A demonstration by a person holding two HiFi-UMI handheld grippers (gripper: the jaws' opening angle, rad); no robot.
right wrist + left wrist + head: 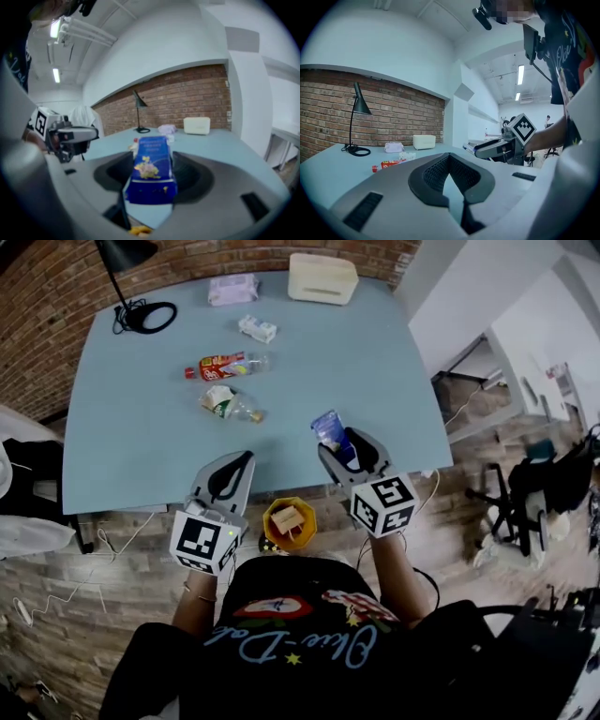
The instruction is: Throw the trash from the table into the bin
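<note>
My right gripper [340,442] is shut on a small blue carton [328,430], held upright between the pads just over the table's near edge; in the right gripper view the blue carton [151,173] fills the gap between the jaws. To its left, my left gripper [247,457] is shut and empty, its tips meeting over the near edge. A yellow bin [272,524] stands on the floor below, between the two grippers, with a brownish piece in it. On the table lie a red-labelled bottle [223,365], a crushed clear bottle [228,405] and a small white carton [257,329].
The light blue table [141,446] also carries a black desk lamp [141,313], a tissue pack [232,288] and a white box [322,278] along its far edge by the brick wall. Office chairs [525,493] stand to the right, cables trail on the wooden floor.
</note>
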